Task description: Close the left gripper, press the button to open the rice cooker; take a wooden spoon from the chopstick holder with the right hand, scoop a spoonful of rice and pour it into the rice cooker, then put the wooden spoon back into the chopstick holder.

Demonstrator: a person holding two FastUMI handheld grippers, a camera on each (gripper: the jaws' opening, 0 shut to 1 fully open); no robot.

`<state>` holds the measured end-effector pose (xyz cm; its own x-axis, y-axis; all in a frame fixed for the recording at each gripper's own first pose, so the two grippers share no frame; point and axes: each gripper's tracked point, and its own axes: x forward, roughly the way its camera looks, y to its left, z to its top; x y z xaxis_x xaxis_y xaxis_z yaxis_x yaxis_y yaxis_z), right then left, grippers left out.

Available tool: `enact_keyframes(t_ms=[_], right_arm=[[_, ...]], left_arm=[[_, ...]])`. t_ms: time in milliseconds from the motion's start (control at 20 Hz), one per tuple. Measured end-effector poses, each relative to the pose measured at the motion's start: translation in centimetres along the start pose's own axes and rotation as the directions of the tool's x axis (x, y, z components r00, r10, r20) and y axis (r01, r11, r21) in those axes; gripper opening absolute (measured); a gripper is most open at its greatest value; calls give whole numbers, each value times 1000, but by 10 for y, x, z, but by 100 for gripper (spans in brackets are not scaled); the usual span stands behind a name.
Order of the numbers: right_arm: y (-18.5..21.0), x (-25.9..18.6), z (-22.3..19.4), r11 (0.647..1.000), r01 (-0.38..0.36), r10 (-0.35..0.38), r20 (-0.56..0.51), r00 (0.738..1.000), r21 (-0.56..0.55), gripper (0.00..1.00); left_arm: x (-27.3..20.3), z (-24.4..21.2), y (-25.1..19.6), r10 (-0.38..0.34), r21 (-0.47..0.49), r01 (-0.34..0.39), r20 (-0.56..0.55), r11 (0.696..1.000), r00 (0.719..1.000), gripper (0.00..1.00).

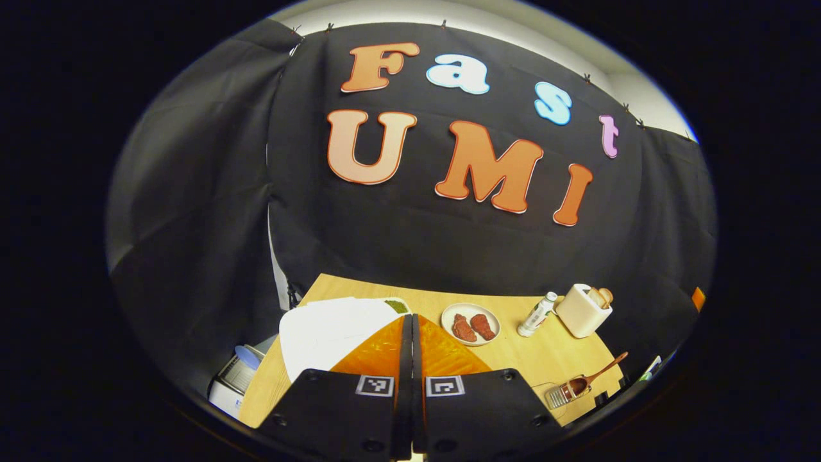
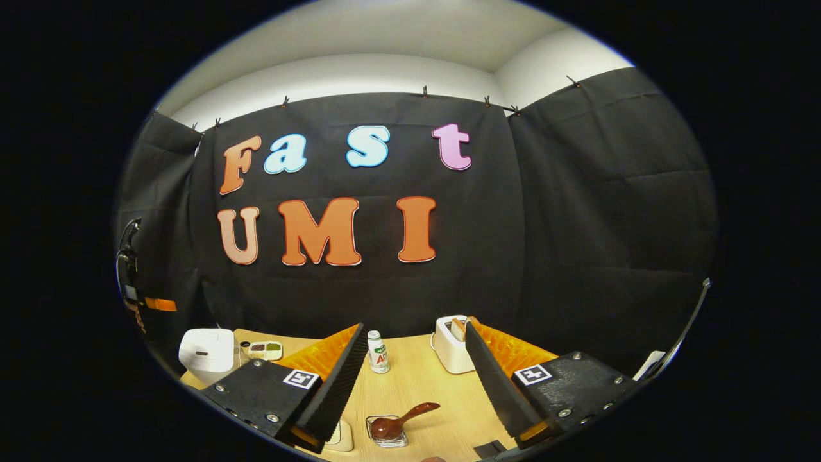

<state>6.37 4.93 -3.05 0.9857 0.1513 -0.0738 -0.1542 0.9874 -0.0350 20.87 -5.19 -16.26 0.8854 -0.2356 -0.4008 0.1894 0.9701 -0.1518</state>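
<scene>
Wooden spoon (image 2: 401,420) leaning in the clear chopstick holder (image 2: 387,432) near the table's (image 2: 417,385) front edge, between the wide-open right gripper's (image 2: 415,378) fingers, white rice cooker (image 2: 206,354) far left, left gripper (image 1: 411,340) closed and empty above the cooker.

Black cloth wall (image 2: 577,224) hung by clips along top edge, wrapping booth on three sides. White room wall (image 2: 359,70) and pale ceiling (image 2: 385,29) above cloth. Light wooden counter (image 1: 551,353) against cloth. Even indoor light.
</scene>
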Motion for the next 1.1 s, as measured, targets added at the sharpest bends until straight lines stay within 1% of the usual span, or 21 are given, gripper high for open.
enact_keyframes(t_ms=[50,150,250,400,500,900,950,1050,1100], right_arm=[[1,1,-3,1000,-4,4,-6,1000,5,95],[0,4,-9,1000,2,-2,-22,1000,1,95],[2,5,-16,1000,1,-2,-44,999,-10,95],[1,8,-18,1000,8,-9,-52,999,-24,95],[1,8,-20,1000,11,-12,-57,998,-24,95],[2,10,-31,1000,16,-18,-82,997,-16,95],[3,10,-32,1000,14,-16,-84,996,-16,95],[4,10,-34,1000,14,-16,-91,996,-18,95],[3,9,-35,1000,15,-17,-94,995,-19,100]], left_arm=[[9,-8,3,0,-7,0,-26,1000,1000,4],[29,-36,19,30,2,-30,-95,1000,995,4],[42,-61,23,26,-8,-28,-147,1000,989,5],[55,-89,32,42,-8,-45,-201,999,979,5],[59,-102,35,39,-24,-46,-227,999,973,4],[65,-134,46,46,-22,-55,-299,998,953,5],[67,-130,46,42,-29,-52,-283,998,958,5],[65,-136,47,40,-34,-53,-314,998,949,5],[65,-141,48,45,-39,-61,-322,997,946,5]])
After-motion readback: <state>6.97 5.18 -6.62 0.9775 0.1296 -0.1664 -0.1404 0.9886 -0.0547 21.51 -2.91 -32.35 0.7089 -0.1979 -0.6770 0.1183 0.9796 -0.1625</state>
